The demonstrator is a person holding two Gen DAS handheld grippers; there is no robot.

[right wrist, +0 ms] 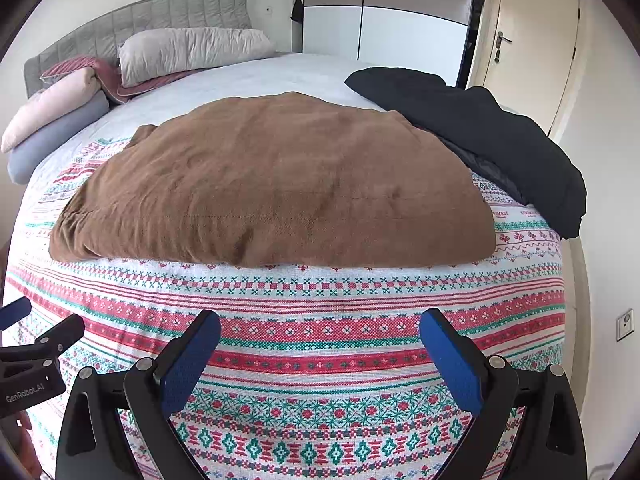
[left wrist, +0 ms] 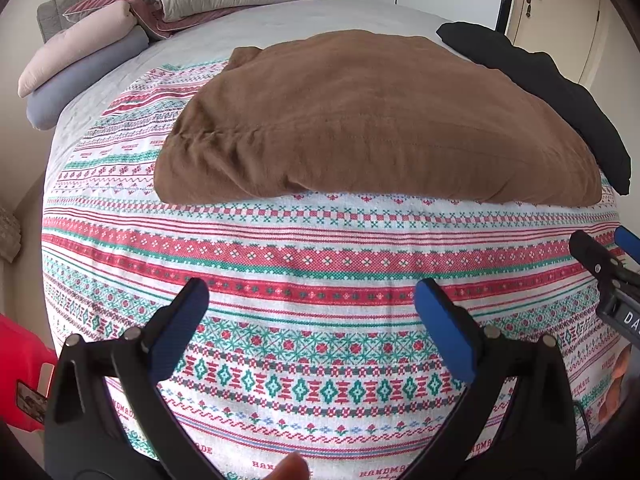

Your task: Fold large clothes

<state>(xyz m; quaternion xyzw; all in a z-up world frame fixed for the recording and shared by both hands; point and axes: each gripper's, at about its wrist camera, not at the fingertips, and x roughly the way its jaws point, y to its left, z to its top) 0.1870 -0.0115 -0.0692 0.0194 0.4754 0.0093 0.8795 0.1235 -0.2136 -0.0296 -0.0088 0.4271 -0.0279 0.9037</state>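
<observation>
A brown fleece garment (left wrist: 372, 120) (right wrist: 276, 184) lies folded into a broad flat bundle on the patterned bedspread (left wrist: 304, 248) (right wrist: 320, 292). My left gripper (left wrist: 312, 300) hovers open over the bedspread, short of the garment's near edge, with nothing between its blue pads. My right gripper (right wrist: 320, 332) is likewise open and empty, a little in front of the same edge. The right gripper's fingers (left wrist: 600, 256) show at the right of the left wrist view, and the left gripper's fingers (right wrist: 48, 336) at the left of the right wrist view.
A black garment (left wrist: 552, 92) (right wrist: 492, 136) lies at the bed's right edge, partly overlapping the brown one. Pillows and rolled bedding (left wrist: 88, 60) (right wrist: 60, 112) sit by the grey headboard (right wrist: 140, 20). A wardrobe (right wrist: 392, 16) and a door (right wrist: 528, 40) stand behind. A red item (left wrist: 20, 364) is at the left.
</observation>
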